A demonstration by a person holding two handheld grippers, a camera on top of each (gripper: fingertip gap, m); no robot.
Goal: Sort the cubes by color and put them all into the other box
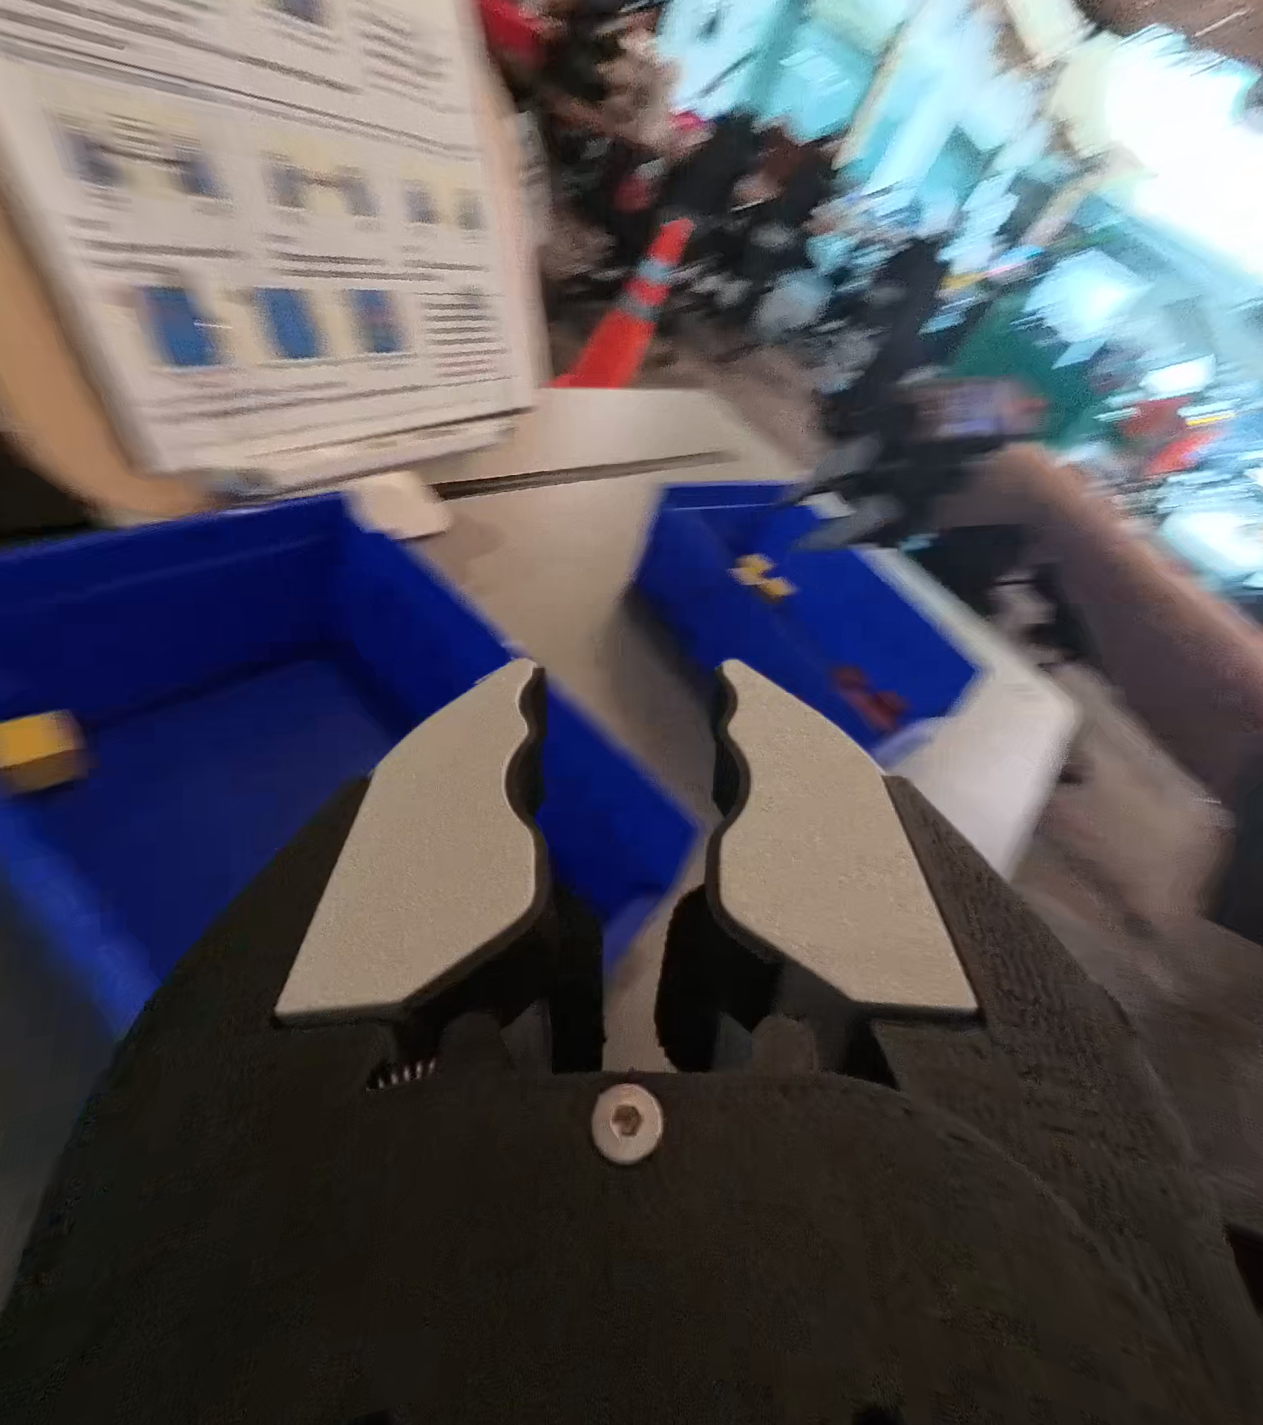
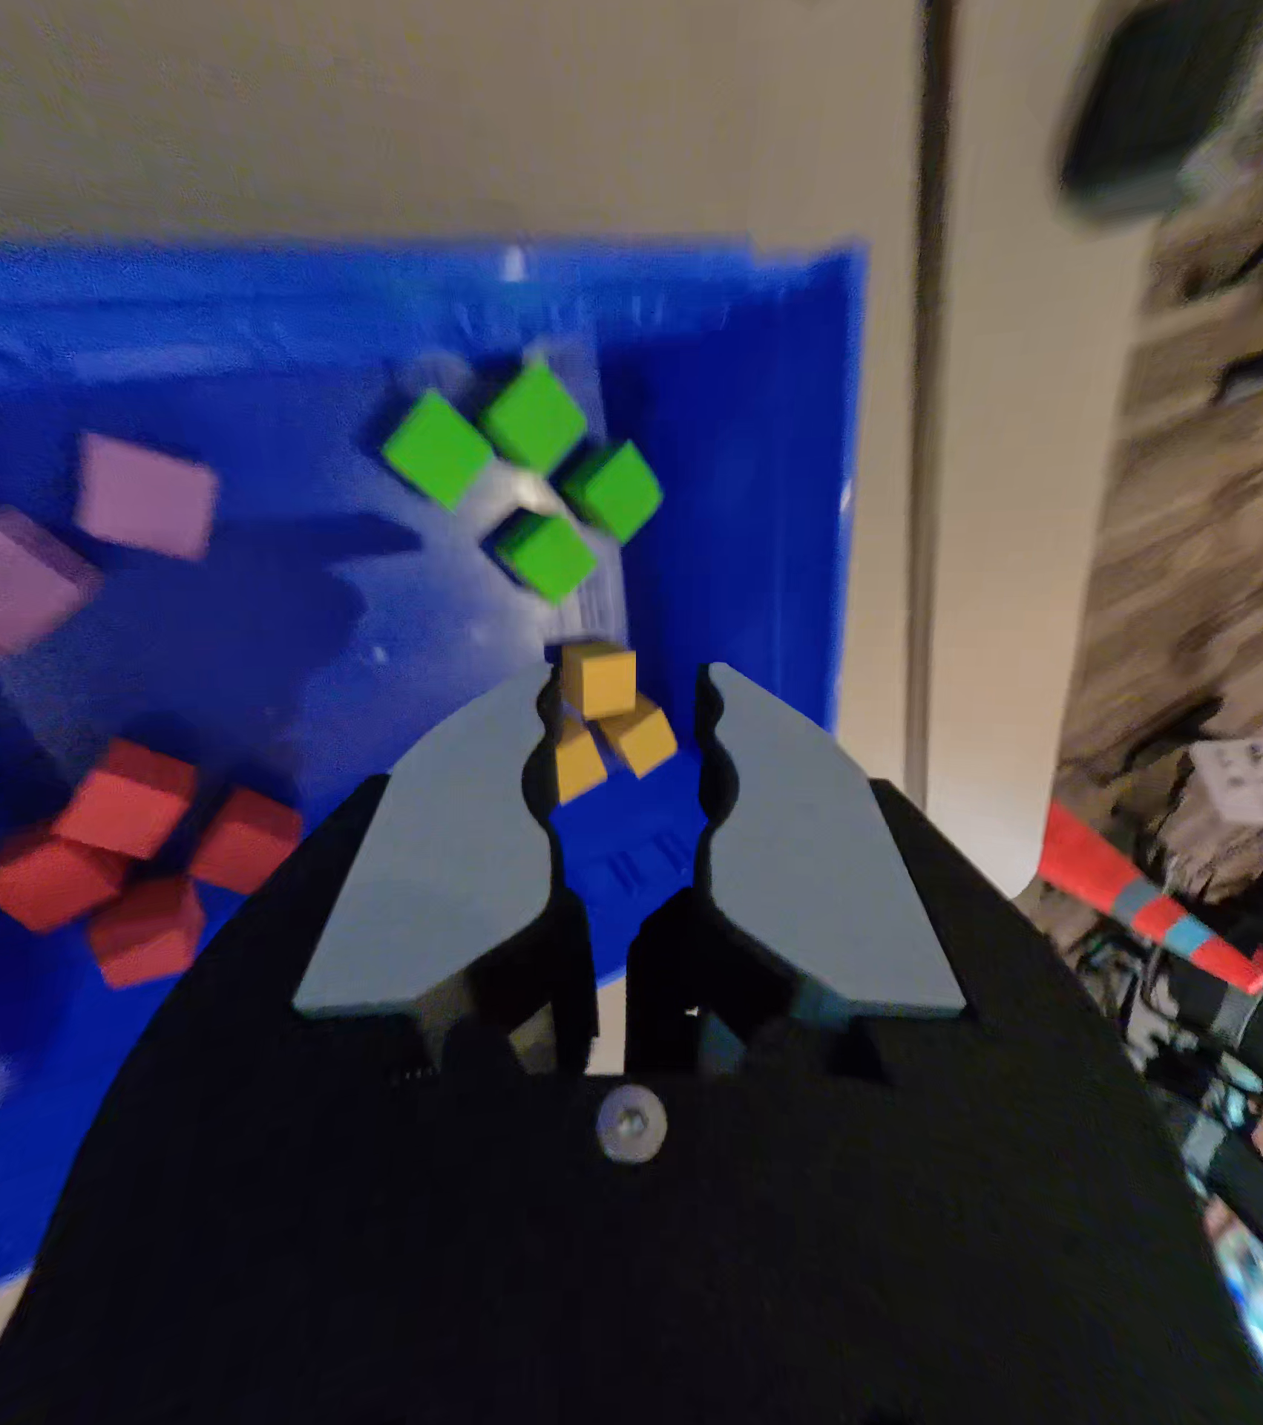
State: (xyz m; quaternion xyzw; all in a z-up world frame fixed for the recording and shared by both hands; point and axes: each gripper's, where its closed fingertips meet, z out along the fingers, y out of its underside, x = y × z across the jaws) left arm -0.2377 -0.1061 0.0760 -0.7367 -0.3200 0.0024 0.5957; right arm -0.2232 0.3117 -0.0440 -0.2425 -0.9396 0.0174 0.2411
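My left gripper [image 1: 628,678] is open and empty, held above the gap between two blue bins. The left blue bin [image 1: 412,609] holds one yellow cube [image 1: 27,752]. The right blue bin [image 1: 914,617] holds small yellow cubes [image 1: 763,578] and red cubes [image 1: 871,698]. My right gripper [image 2: 624,678] is open and empty, hovering over a blue bin [image 2: 767,463]. Three yellow cubes [image 2: 601,721] lie just past and between its fingertips. Green cubes [image 2: 528,478], purple cubes [image 2: 143,493] and red cubes [image 2: 127,840] lie in groups in the same bin.
The bins stand on a white table [image 1: 559,555]. A printed sheet [image 1: 266,231] stands behind the left bin. An orange cone [image 1: 636,316] stands beyond the table and also shows in the right wrist view [image 2: 1145,910]. Both views are blurred by motion.
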